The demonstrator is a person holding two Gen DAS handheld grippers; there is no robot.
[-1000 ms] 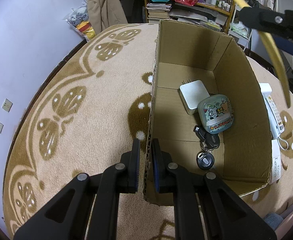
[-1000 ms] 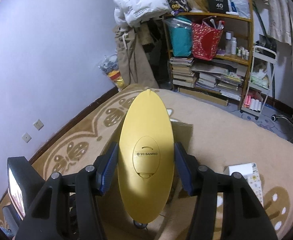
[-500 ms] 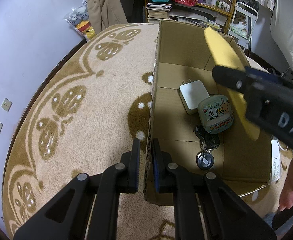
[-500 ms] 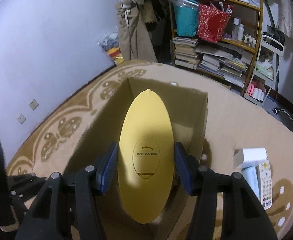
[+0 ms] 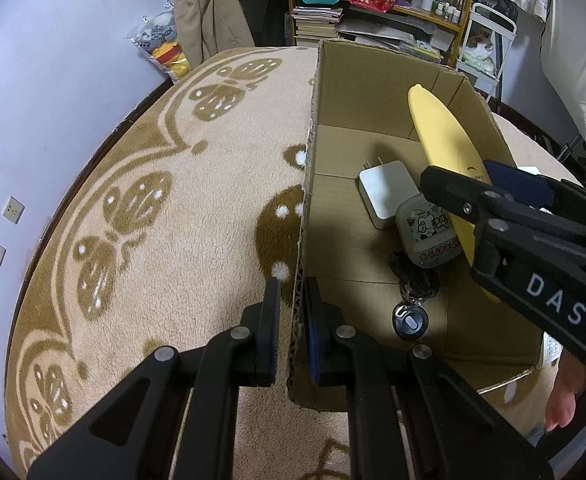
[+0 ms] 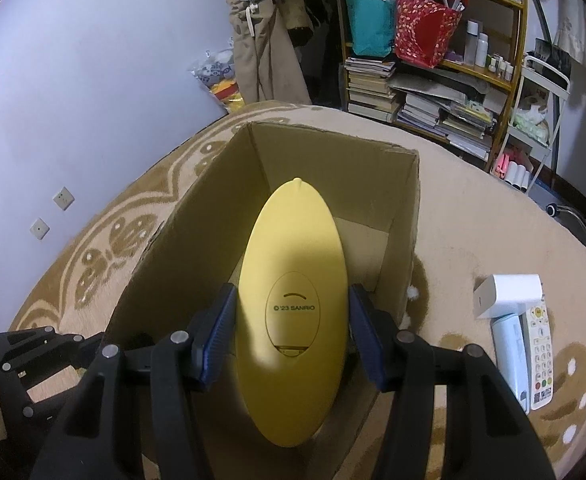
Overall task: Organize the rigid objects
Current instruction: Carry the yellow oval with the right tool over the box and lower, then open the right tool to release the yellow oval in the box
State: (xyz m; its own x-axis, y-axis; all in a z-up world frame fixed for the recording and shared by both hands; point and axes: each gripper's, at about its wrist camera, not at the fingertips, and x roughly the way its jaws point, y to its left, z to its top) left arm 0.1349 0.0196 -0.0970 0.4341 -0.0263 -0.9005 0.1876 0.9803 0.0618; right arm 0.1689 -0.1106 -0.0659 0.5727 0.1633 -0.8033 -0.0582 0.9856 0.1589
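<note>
right wrist: right tongs (image 6: 291, 334) clamp yellow oval case (image 6: 293, 300) over cardboard box (image 6: 403, 216); left tongs (image 5: 292, 312) pinch box wall.

Both wrist views downward, close, sharing box (image 5: 373, 92)

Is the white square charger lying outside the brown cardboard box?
No, the white square charger lies on the floor of the brown cardboard box, beside a pale green case.
</note>
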